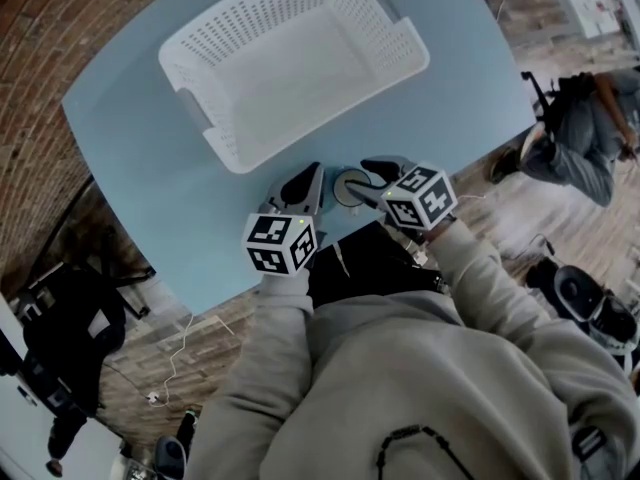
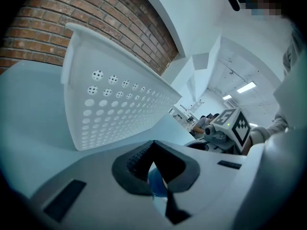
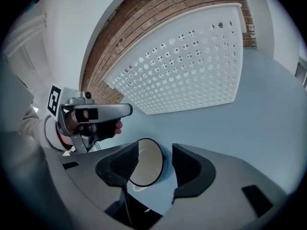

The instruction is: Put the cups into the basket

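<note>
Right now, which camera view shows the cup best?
The right gripper view: the cup sits large between that gripper's open jaws, mouth and white inside clear. The head view shows it small, partly hidden by the right gripper. The left gripper view does not clearly show it.

A pale blue table (image 1: 130, 148) bears a white basket (image 1: 250, 33) and a cup (image 1: 350, 186).

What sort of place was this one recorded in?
Probably a shared office or lab workspace: a red brick wall, long bright ceiling light panels, and another person seated beyond the light blue table.
</note>
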The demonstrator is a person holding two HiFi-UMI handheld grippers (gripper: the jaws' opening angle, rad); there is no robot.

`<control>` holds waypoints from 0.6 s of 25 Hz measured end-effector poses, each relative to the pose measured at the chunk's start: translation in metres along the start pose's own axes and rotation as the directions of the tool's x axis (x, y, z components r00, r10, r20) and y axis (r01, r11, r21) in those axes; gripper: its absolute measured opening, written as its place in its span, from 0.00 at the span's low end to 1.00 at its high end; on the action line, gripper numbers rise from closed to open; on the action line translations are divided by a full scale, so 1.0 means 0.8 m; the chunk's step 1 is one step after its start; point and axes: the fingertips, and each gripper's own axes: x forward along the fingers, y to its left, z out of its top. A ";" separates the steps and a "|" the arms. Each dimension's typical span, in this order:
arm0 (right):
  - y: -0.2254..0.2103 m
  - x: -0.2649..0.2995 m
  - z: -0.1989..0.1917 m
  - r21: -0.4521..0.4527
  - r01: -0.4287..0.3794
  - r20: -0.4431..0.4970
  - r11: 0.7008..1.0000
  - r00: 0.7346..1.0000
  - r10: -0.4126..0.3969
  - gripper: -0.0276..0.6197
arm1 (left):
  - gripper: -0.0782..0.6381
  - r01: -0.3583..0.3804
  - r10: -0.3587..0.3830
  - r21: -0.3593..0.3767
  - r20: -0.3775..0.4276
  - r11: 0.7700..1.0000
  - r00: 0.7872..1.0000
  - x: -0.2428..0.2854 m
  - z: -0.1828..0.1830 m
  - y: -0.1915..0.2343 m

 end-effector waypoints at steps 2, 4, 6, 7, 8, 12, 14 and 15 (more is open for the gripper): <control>-0.003 0.003 -0.002 -0.002 0.010 -0.012 1.000 1.000 -0.010 0.36 | 0.10 0.001 -0.001 -0.004 -0.003 1.000 1.000 0.001 -0.002 0.002; -0.006 0.006 -0.005 -0.004 0.016 -0.024 1.000 1.000 -0.016 0.36 | 0.10 0.003 -0.003 -0.007 -0.005 1.000 1.000 0.002 -0.003 0.002; -0.008 0.010 -0.007 0.003 0.018 -0.034 1.000 0.999 -0.018 0.36 | 0.10 0.004 -0.004 -0.009 -0.006 1.000 1.000 0.004 -0.005 0.003; -0.009 0.011 -0.008 0.014 0.017 -0.039 1.000 0.999 -0.017 0.36 | 0.10 0.005 -0.005 -0.010 -0.008 1.000 1.000 0.005 -0.006 0.003; -0.010 0.013 -0.010 0.028 0.014 -0.045 1.000 0.999 -0.013 0.36 | 0.10 0.005 -0.005 -0.010 -0.010 1.000 1.000 0.005 -0.007 0.004; -0.021 0.018 -0.018 0.009 0.066 -0.090 0.998 0.994 -0.065 0.28 | 0.10 0.001 -0.002 -0.015 -0.018 1.000 1.000 0.004 -0.011 0.007; -0.028 0.017 -0.018 -0.044 0.111 -0.104 0.993 0.988 -0.115 0.18 | 0.10 0.000 0.000 -0.016 -0.019 1.000 1.000 0.004 -0.012 0.008; -0.030 0.016 -0.017 -0.071 0.129 -0.107 0.989 0.985 -0.136 0.17 | 0.10 0.000 0.000 -0.016 -0.019 1.000 1.000 0.003 -0.012 0.009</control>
